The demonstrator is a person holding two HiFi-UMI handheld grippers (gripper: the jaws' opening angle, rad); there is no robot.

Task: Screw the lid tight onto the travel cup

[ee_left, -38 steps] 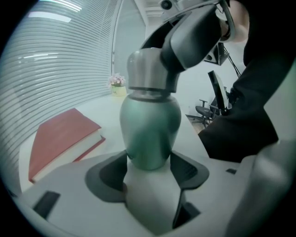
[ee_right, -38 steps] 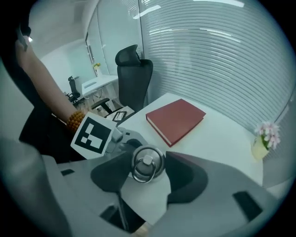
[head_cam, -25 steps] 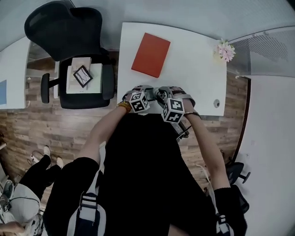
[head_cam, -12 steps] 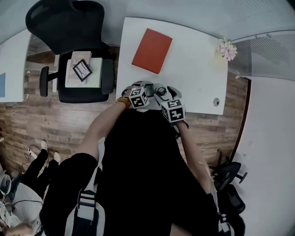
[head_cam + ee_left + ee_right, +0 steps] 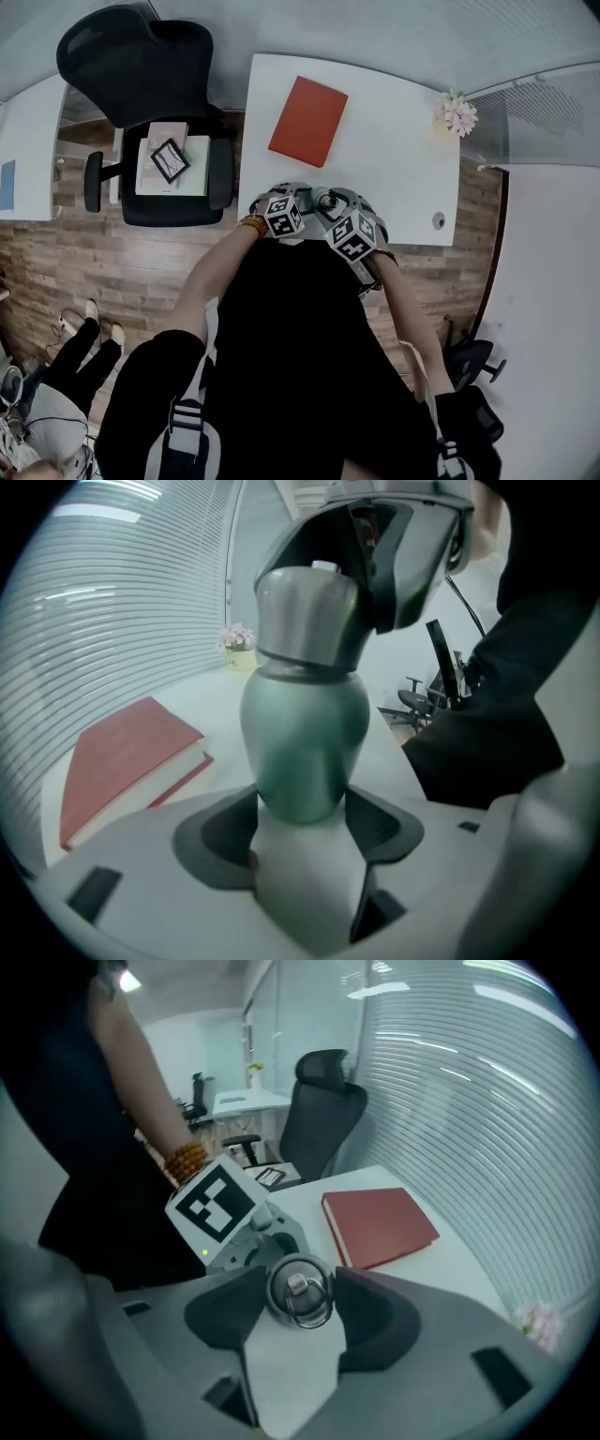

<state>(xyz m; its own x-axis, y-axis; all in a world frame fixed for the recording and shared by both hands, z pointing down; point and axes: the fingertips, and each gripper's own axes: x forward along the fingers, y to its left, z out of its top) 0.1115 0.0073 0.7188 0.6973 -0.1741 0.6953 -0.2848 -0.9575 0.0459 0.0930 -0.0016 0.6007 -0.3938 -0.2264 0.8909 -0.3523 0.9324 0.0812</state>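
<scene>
The travel cup stands upright at the near edge of the white table (image 5: pixel 394 169). My left gripper (image 5: pixel 305 808) is shut on its green body (image 5: pixel 305 733), one pad on each side. The steel lid (image 5: pixel 307 611) sits on top of the body. My right gripper (image 5: pixel 298 1293) comes down from above, and its jaws have just been closing with the lid (image 5: pixel 298 1288) between them. The pads now press both sides of the lid, whose top ring shows. In the head view both grippers meet at the cup (image 5: pixel 327 199).
A red book (image 5: pixel 307 121) lies flat on the table beyond the cup. A small pot of flowers (image 5: pixel 457 111) stands at the far right corner. A black office chair (image 5: pixel 150 94) with papers on its seat is left of the table.
My right gripper has rolled about the lid, so its marker cube now sits tilted. My left gripper and the cup have stayed where they were.
</scene>
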